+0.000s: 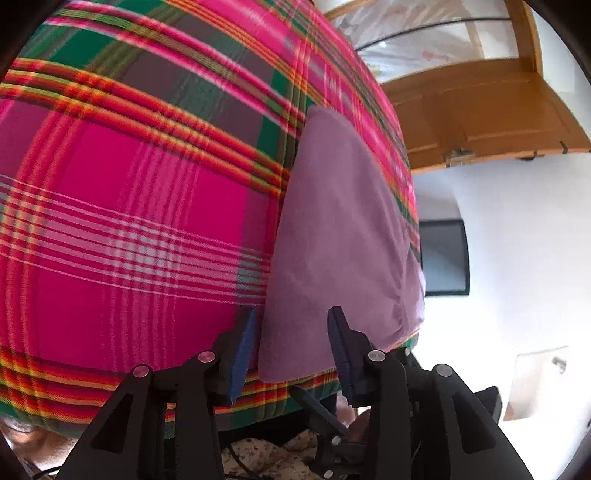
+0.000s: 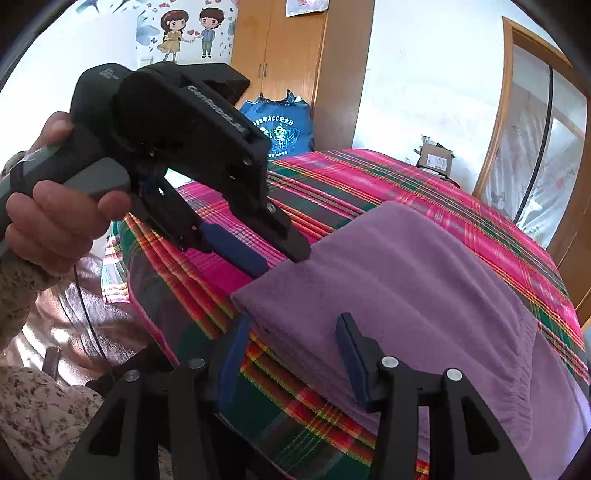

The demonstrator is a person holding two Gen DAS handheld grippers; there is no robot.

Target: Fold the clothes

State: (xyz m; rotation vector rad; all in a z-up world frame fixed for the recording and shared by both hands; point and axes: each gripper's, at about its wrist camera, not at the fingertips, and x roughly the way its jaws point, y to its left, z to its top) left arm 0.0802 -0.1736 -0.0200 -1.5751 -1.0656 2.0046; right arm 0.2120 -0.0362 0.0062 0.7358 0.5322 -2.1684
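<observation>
Left wrist view: my left gripper (image 1: 291, 343) stands with its jaws apart over the near edge of the purple cloth (image 1: 340, 236). The cloth lies folded on the plaid sheet (image 1: 129, 184) of the bed, near the sheet's right border. The blue pads (image 1: 243, 350) flank the cloth's near corner; I see no pad pressing on it. Only this view shows the wooden door (image 1: 480, 118) above the bed, the dark screen (image 1: 443, 258) on the white wall and, low between the jaws, a strip of flowered fabric (image 1: 258, 454).

Right wrist view: my right gripper (image 2: 295, 354) holds its jaws wide, with the cloth's (image 2: 424, 288) near edge and bare plaid between them; nothing is gripped. This view alone shows my left gripper (image 2: 284, 258) from outside: a hand (image 2: 55, 218) grasps its grey handle, and its two fingertips rest at the far left corner of the cloth, one tip on the purple edge and the blue pad just beside it on the sheet (image 2: 369, 177). Whether that corner is pinched I cannot tell from here. Also seen only here: a wardrobe (image 2: 288, 55), a blue bag (image 2: 284, 125), a wall sticker (image 2: 188, 29) of two cartoon figures, a cardboard box (image 2: 436, 158) past the bed, and a flowered sleeve (image 2: 22, 295).
</observation>
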